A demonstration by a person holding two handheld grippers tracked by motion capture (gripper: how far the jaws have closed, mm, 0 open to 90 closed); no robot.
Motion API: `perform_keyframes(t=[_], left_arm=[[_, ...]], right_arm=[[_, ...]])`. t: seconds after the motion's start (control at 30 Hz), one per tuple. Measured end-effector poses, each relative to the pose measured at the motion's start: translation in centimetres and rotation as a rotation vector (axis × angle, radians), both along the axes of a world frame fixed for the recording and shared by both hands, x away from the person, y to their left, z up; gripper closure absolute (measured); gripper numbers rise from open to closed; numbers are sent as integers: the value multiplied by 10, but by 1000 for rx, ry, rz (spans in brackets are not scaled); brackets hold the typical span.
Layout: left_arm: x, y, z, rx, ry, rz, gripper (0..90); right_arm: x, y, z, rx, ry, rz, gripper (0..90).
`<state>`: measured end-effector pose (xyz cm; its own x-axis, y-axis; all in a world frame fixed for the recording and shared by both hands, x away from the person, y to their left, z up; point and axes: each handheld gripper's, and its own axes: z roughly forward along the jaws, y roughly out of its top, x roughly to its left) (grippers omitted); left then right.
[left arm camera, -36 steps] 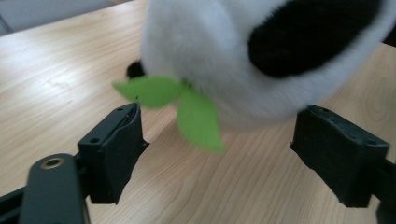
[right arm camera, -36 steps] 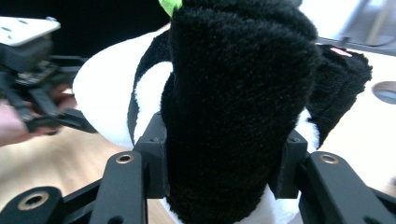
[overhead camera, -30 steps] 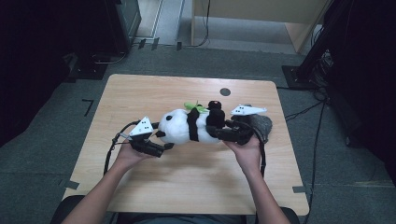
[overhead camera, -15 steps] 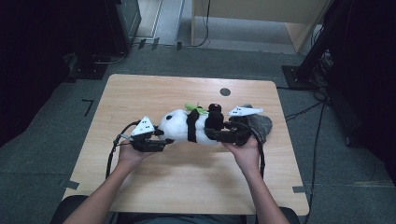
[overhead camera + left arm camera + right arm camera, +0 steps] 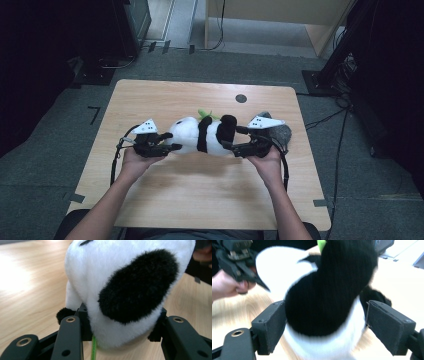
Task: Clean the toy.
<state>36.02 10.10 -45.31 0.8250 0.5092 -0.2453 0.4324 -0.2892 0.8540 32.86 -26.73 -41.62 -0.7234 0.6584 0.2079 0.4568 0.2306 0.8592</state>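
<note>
High view: your fuzzy black-and-white panda toy (image 5: 202, 136) lies on its side mid-table (image 5: 200, 195) between the two grippers, forearms angled inward. Left gripper view: your left gripper (image 5: 120, 327) has just been closing and pinches the soft white head. Right gripper view: your right gripper (image 5: 325, 325) has just been opening; its right pad stands clear of the panda's plush rear.

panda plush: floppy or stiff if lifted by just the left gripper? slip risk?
Probably floppy: the panda plush bulges softly between the left gripper pads, so the free end would likely sag. Likely light for its size. Slip seems unlikely, since the pads dent the fuzzy pile. The right gripper has just been opening; a gap shows at one pad.
</note>
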Motion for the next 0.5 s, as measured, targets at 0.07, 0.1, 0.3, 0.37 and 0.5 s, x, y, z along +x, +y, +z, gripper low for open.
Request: perform_keyframes(t=[0.07, 0.1, 0.3, 0.37, 0.5], left_arm=[[2, 6, 3, -36, 22, 16, 524], [3, 7, 4, -44, 29, 19, 523], [4, -1, 9, -33, 81, -10, 506], [5, 0, 9, -54, 113, -1, 505], [2, -2, 12, -73, 105, 0, 494]], right_arm=[[-1, -4, -6, 18, 3, 25, 143], [-1, -4, -10, 25, 9, 37, 128], [4, 18, -30, -68, -39, 86, 41], [6, 20, -30, -77, -63, 72, 45], [6, 20, -27, -27, -120, 54, 51]])
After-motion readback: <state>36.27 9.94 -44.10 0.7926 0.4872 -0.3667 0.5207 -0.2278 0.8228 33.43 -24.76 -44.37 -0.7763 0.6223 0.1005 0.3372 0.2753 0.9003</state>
